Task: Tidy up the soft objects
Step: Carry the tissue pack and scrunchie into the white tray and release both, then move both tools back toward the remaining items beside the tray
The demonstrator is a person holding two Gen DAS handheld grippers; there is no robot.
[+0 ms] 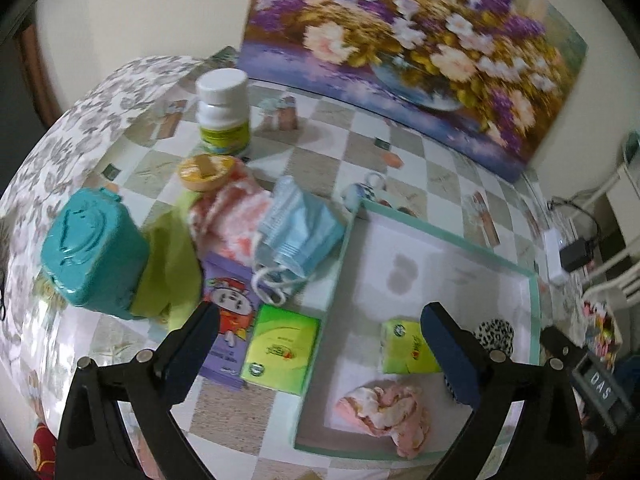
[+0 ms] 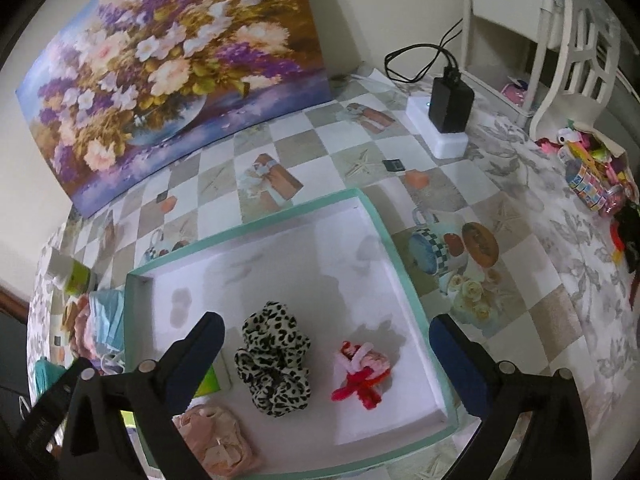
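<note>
Both your grippers, left (image 1: 320, 344) and right (image 2: 326, 354), hang with fingers spread, empty; scrunchie (image 2: 276, 358) is boxed, and at ten o'clock the mask (image 1: 298, 232) and probably fuzzy socks (image 1: 228, 216) wait.

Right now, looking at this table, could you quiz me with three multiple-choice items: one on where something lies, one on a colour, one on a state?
1. Where is the leopard-print scrunchie?
A. inside the tray
B. on the painting
C. under the chair

2. What colour is the face mask?
A. red
B. light blue
C. black

3. How is the right gripper?
A. shut on the scrunchie
B. open, holding nothing
C. shut on a bottle

Answers: 1 A, it lies on the tray's white floor. 2 B, pale blue pleats. 3 B, fingers spread wide, nothing touched.
</note>
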